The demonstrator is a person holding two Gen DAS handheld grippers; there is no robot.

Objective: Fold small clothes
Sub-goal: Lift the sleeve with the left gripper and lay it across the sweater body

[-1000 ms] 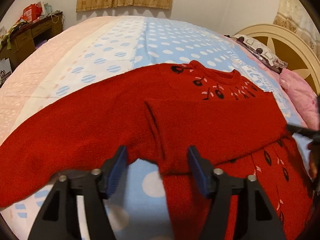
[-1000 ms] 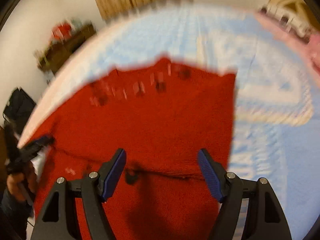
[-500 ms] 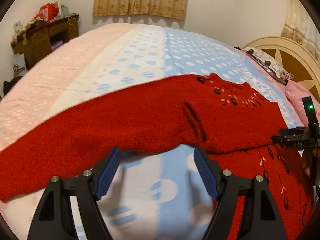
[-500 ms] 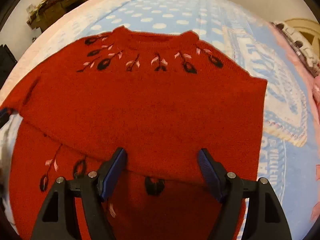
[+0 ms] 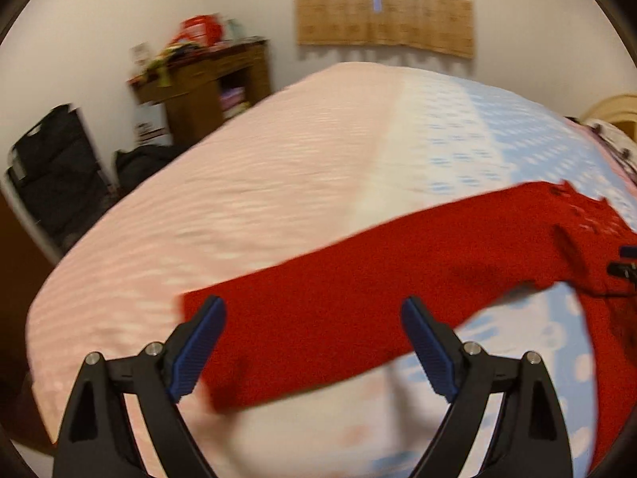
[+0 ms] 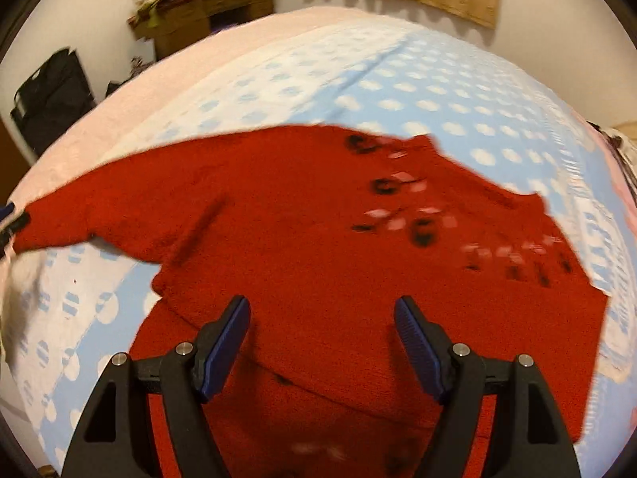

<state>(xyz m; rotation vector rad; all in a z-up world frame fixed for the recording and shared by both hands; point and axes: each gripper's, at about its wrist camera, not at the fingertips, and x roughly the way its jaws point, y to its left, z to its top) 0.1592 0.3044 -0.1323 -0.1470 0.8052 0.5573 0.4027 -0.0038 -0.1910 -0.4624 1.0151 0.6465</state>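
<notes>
A red knitted sweater [image 6: 318, 231] with black and pink flower motifs near its neck lies flat on the bed, one sleeve folded across its chest. Its other sleeve [image 5: 358, 310] stretches out to the left over the bedspread. My left gripper [image 5: 314, 306] hovers over the cuff end of that sleeve. Its jaws are opening, the sleeve lies below them, and the pads do not press on it. My right gripper [image 6: 321, 306] stands open above the sweater's body, holding nothing. Each view shows the other gripper's tip at its edge.
The bed [image 5: 278, 183] has a pink and blue dotted bedspread. A wooden desk [image 5: 207, 79] with clutter and a black bag [image 5: 55, 167] stand beyond its left side. A curtain [image 5: 382, 8] hangs on the far wall, and the headboard [image 5: 613, 109] is at right.
The left gripper has swung left along the outstretched sleeve to its cuff end and its jaws have widened. The right gripper has moved and rolled over the sweater's body, still open.
</notes>
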